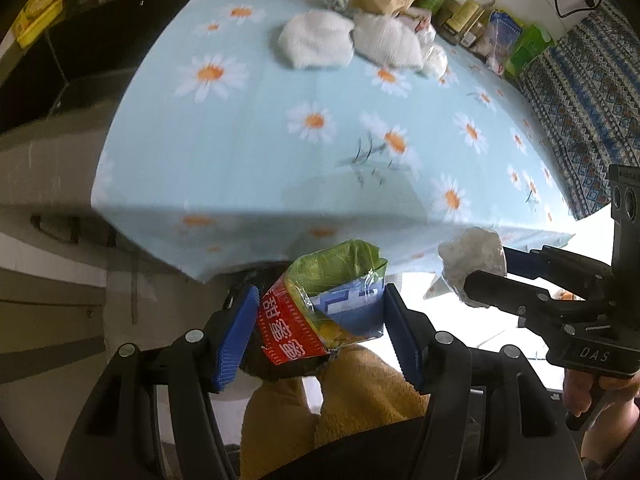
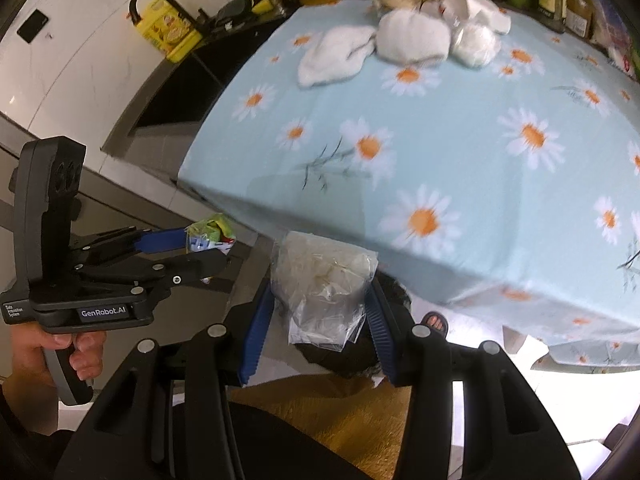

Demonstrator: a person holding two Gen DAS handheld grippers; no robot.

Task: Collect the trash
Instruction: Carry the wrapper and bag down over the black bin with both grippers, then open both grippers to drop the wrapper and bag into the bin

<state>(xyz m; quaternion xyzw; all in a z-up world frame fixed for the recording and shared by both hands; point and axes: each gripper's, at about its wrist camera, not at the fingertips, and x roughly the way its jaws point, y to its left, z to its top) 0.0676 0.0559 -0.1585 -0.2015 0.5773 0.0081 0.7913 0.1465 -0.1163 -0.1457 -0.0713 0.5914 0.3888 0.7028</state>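
Observation:
My left gripper (image 1: 320,320) is shut on a crumpled snack wrapper (image 1: 320,308), red, green and blue, held below the table's near edge. It also shows in the right wrist view (image 2: 210,236). My right gripper (image 2: 320,312) is shut on a crumpled clear plastic bag (image 2: 324,280), also off the table's near edge; in the left wrist view the bag (image 1: 474,264) shows at the right. A dark bin opening (image 2: 344,356) lies under the bag. White crumpled cloths or tissues (image 1: 316,40) lie at the table's far side.
The table (image 1: 280,140) has a light blue daisy cloth. Bottles and packets (image 1: 460,4) line its far edge. A yellow oil jug (image 2: 168,28) stands on the dark counter at left. The person's yellow-clad legs (image 1: 340,400) are below.

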